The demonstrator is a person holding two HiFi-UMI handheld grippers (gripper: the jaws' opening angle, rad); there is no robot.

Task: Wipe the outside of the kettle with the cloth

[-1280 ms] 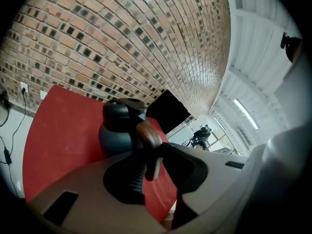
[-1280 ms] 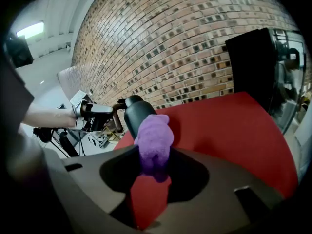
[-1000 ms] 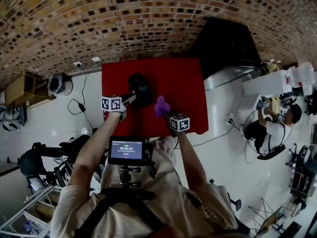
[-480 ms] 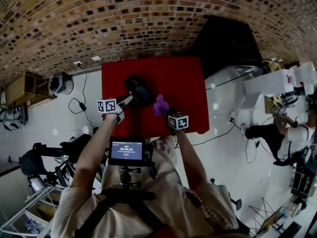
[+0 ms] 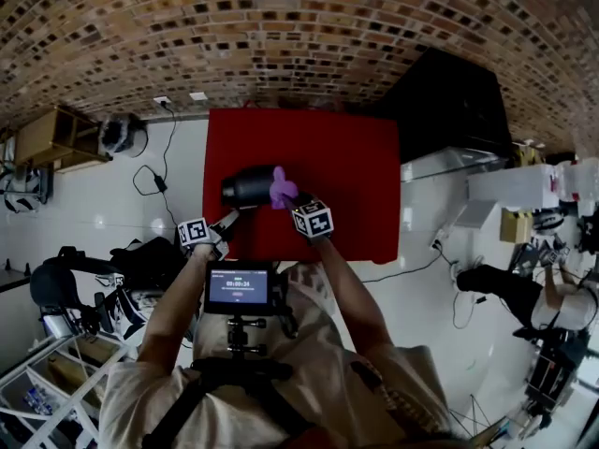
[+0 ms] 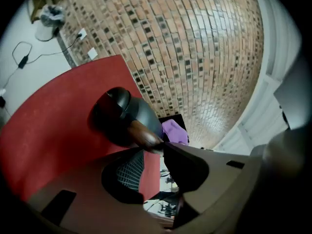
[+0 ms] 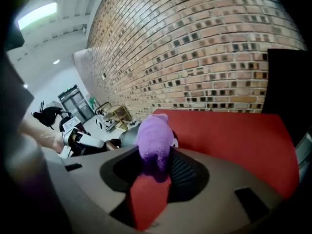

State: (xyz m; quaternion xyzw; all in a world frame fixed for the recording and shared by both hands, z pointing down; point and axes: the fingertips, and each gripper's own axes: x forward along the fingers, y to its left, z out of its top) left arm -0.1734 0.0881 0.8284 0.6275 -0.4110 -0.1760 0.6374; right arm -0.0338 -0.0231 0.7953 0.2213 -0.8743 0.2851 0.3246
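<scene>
While on its side, dark kettle (image 5: 248, 186) w/ brown handle (image 6: 141, 134) in just-loosening L fingers (image 6: 129, 172); R fingers (image 7: 187, 174) tight on purple cloth (image 7: 155, 138).

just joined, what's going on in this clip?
A person with two handheld grippers is working on a black kettle on a red table. The left gripper pinches the kettle's brown handle at its jaw tips, which have just been opening slightly. The kettle is tipped on its side. The right gripper is shut on a purple cloth, held at the kettle's body.
</scene>
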